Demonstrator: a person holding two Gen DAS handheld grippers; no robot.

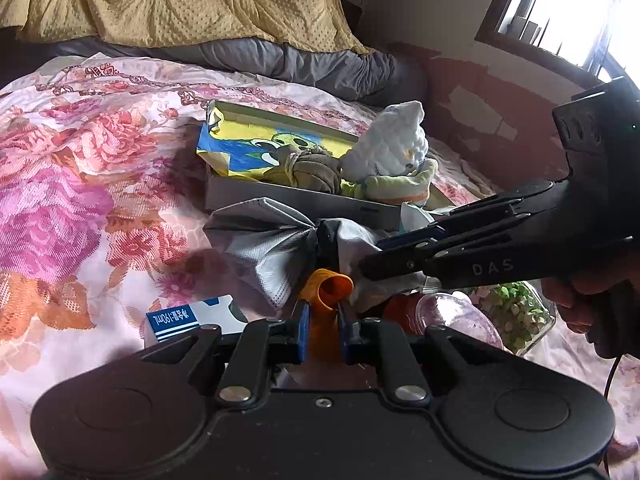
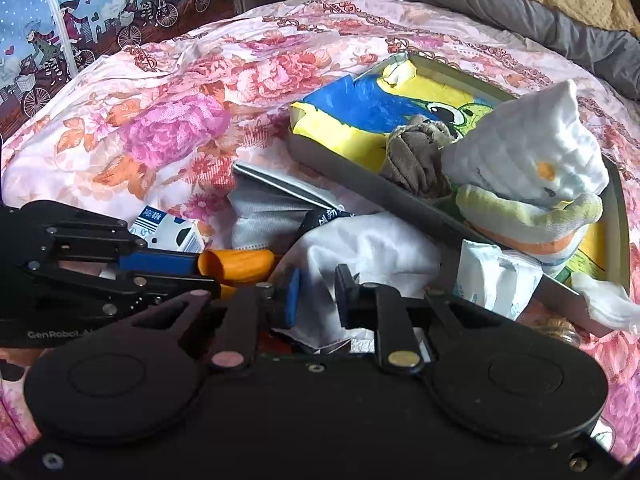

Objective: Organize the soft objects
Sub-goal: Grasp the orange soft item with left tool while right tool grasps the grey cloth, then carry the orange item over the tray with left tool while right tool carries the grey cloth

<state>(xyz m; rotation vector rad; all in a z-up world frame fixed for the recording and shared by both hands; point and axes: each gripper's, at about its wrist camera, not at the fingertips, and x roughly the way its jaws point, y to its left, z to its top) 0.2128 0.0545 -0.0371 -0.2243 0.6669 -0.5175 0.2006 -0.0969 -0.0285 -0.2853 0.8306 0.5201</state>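
The left gripper has its fingers pinched on an orange rubber tube, soft and open at the end. From the right wrist view the same orange rubber tube sticks out past the left gripper. The right gripper has its fingers close together with a white cloth between them, and they hold it. In the left wrist view the right gripper reaches in from the side and its tip is in that white cloth, just beside the orange tube. A gray face mask lies crumpled next to them, touching the cloth. A small milk carton with blue print lies on the bed near the left fingers. A glass jar with green and pink bits inside lies under the right gripper. Just behind the mask sits a flat gray box on the flowery bedsheet. In the box there is a yellow and blue cartoon bag, a balled brown sock, a bumpy white cloth toy and a green and orange sock. A yellow blanket is heaped at the far end of the bed.
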